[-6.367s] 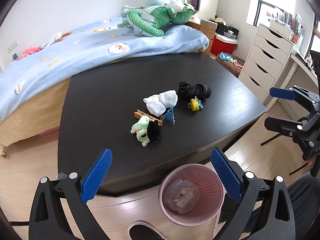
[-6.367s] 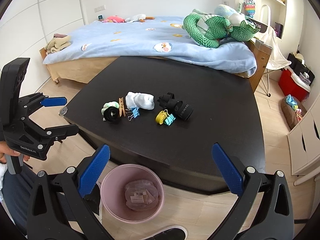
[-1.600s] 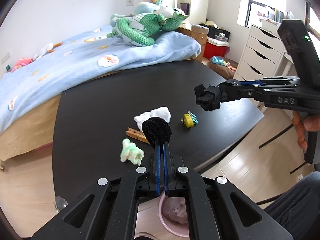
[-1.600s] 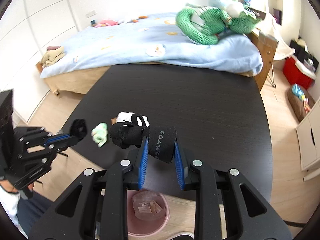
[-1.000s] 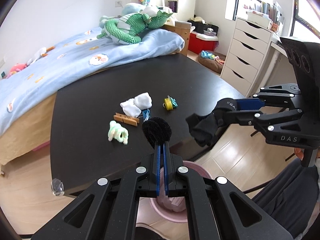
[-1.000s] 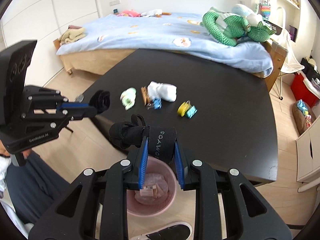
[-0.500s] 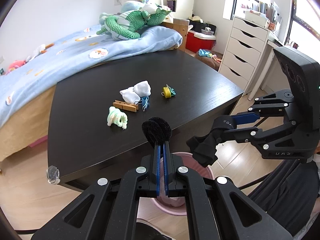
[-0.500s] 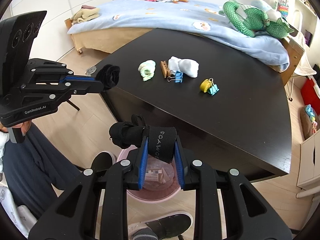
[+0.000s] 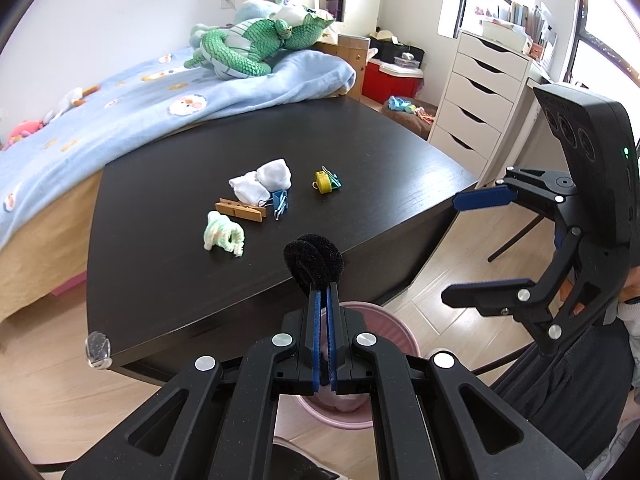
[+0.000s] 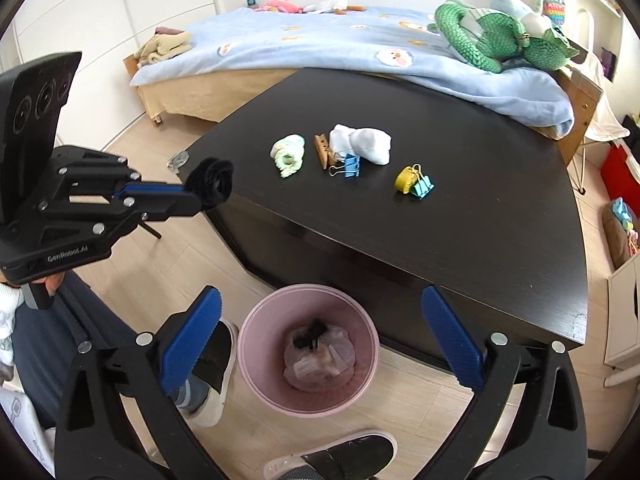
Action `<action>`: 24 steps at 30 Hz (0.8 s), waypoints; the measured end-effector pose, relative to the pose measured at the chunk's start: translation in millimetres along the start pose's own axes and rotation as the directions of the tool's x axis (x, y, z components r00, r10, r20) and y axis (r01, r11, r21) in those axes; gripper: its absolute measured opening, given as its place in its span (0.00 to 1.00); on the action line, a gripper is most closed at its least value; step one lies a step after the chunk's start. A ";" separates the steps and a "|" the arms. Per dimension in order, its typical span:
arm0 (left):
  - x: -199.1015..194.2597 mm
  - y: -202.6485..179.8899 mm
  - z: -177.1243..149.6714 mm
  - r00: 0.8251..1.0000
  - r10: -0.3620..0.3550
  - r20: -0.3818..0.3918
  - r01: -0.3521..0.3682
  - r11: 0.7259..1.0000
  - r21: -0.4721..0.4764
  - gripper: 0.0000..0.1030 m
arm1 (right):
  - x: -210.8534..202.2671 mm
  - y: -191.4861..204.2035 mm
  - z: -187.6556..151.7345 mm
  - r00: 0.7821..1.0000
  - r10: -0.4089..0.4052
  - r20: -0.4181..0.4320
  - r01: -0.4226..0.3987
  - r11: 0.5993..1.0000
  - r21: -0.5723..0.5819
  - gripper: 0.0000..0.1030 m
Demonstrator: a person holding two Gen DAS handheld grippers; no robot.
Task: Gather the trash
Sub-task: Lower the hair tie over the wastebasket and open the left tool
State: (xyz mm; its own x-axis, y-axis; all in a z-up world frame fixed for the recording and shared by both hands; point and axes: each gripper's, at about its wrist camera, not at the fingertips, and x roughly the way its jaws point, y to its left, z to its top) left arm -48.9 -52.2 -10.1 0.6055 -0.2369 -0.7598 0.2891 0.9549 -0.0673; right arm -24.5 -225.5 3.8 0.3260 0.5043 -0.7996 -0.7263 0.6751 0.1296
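My left gripper (image 9: 324,294) is shut on a black fuzzy hair tie (image 9: 313,264), held just off the black table's (image 9: 160,280) front edge and above the pink bin (image 9: 374,314). From the right wrist view the left gripper (image 10: 190,199) and the hair tie (image 10: 212,184) sit at the left. My right gripper (image 10: 320,334) hangs over the pink bin (image 10: 256,364), its jaws opening with nothing between them. A black strap (image 10: 308,336) lies in the bin on a clear bag. A green hair tie (image 10: 289,155) and white cloth (image 10: 360,144) lie on the table.
A wooden clothespin (image 10: 322,150), a blue binder clip (image 10: 348,166) and a yellow roll with a teal clip (image 10: 408,180) also lie on the table. A person's shoes (image 10: 212,364) flank the bin. The bed (image 10: 320,48) stands behind, white drawers (image 9: 476,92) to the right.
The right gripper's jaws have spread wide and the black strap they held now lies in the bin. The left gripper still holds the black hair tie in about the same place.
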 end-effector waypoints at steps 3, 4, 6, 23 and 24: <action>2.8 -1.8 0.6 1.000 -0.014 -0.008 0.014 1.000 0.005 0.03 | -1.5 -2.3 0.5 1.000 -0.012 0.009 0.012 1.000 0.004 0.97; 3.4 -2.6 0.8 1.000 -0.018 -0.010 0.019 1.000 0.006 0.03 | -2.5 -3.1 0.5 1.000 -0.013 0.012 0.012 1.000 0.006 0.97; 4.4 -4.3 1.2 1.000 -0.024 -0.012 0.024 1.000 0.009 0.03 | -4.1 -4.2 0.4 1.000 -0.014 0.018 0.014 1.000 0.010 0.97; 19.2 -38.0 0.1 0.994 -0.090 -0.065 0.096 0.991 0.091 0.03 | -30.0 -33.7 0.3 0.990 -0.100 0.104 0.089 0.990 0.107 0.97; 19.7 -39.8 -0.1 0.993 -0.093 -0.067 0.100 0.990 0.097 0.03 | -30.6 -34.9 0.0 0.989 -0.101 0.105 0.089 0.990 0.110 0.97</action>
State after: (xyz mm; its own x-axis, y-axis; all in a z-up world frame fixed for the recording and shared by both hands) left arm -48.5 -94.9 -22.4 0.5248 -0.3124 -0.7918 0.4188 0.9046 -0.0793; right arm -9.1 -264.5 23.8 0.4593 0.4874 -0.7426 -0.6230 0.7727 0.1218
